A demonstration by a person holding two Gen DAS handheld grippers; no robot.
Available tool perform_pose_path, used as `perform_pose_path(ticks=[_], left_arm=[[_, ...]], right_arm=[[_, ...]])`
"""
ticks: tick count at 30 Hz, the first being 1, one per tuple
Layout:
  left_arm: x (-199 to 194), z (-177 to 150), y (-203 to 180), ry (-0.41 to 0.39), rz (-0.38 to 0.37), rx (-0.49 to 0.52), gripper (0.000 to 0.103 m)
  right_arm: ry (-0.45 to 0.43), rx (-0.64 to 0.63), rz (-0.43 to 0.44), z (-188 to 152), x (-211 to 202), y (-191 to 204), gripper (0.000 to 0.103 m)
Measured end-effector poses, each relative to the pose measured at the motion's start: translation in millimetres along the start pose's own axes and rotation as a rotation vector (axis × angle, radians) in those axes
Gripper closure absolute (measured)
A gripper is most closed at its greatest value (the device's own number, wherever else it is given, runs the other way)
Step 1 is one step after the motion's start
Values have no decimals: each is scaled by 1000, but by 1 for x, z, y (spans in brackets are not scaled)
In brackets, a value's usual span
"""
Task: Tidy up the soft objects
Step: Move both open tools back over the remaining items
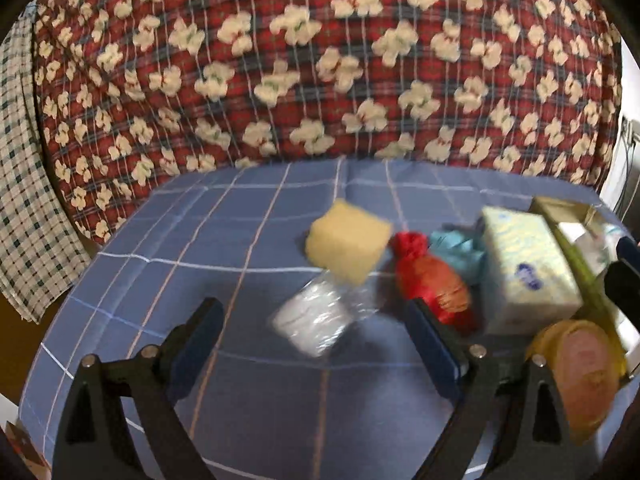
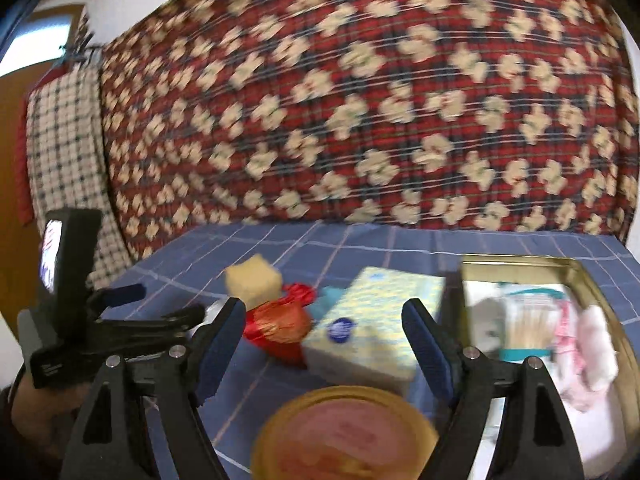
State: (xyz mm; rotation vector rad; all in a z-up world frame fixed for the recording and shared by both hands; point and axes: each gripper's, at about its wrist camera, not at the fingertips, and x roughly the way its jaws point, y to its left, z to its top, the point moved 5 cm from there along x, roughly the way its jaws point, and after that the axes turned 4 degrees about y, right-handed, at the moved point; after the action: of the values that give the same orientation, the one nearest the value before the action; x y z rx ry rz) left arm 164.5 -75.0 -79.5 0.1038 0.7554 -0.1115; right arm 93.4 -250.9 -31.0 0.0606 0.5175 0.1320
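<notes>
Both tools stand apart, holding nothing: the left tool (image 1: 312,316) over a clear plastic packet (image 1: 316,316), the right tool (image 2: 324,320) over a tissue pack (image 2: 370,328). Beyond lie a red pouch (image 1: 430,276) and yellow sponge (image 1: 348,244), mid-bed; the gold tin (image 2: 600,292) sits at the bed's right edge.

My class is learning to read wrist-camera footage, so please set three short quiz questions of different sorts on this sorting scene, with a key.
1. True or false: the left gripper is shut on the yellow sponge.
2. Multiple choice: what lies directly right of the red bag in the right wrist view? A) tissue pack B) clear plastic packet C) round lid
3. Fill in: the cotton swabs lie inside the gold ____.

Key:
1. False; its jaws stand open, holding nothing, and the clear plastic packet lies on the blue checked sheet ahead of them.
2. A
3. tin
</notes>
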Motion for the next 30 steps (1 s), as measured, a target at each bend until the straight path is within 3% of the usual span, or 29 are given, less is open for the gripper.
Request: perform_pose_path(ticks=[6, 11, 15, 18, 19, 21, 22, 23, 30], left_arm=[[24, -7, 7, 67, -2, 19, 10], [34, -1, 9, 76, -3, 21, 10], [47, -1, 6, 109, -33, 29, 17], [57, -4, 7, 138, -37, 21, 26], [59, -5, 8, 149, -50, 11, 37], [59, -4, 8, 150, -76, -2, 42], [59, -5, 8, 152, -86, 2, 54], [59, -5, 7, 155, -86, 15, 81], [50, -6, 22, 121, -74, -30, 88]], right_arm=[[41, -24, 10, -5, 16, 17, 21], [60, -39, 6, -5, 24, 24, 21], [72, -59, -1, -5, 27, 32, 21], [80, -66, -8, -5, 31, 34, 21], [83, -66, -9, -5, 32, 35, 21], [89, -68, -16, -5, 34, 36, 21], [94, -70, -22, -5, 35, 36, 21], [95, -70, -25, -5, 35, 37, 21], [105, -79, -37, -4, 40, 48, 21]])
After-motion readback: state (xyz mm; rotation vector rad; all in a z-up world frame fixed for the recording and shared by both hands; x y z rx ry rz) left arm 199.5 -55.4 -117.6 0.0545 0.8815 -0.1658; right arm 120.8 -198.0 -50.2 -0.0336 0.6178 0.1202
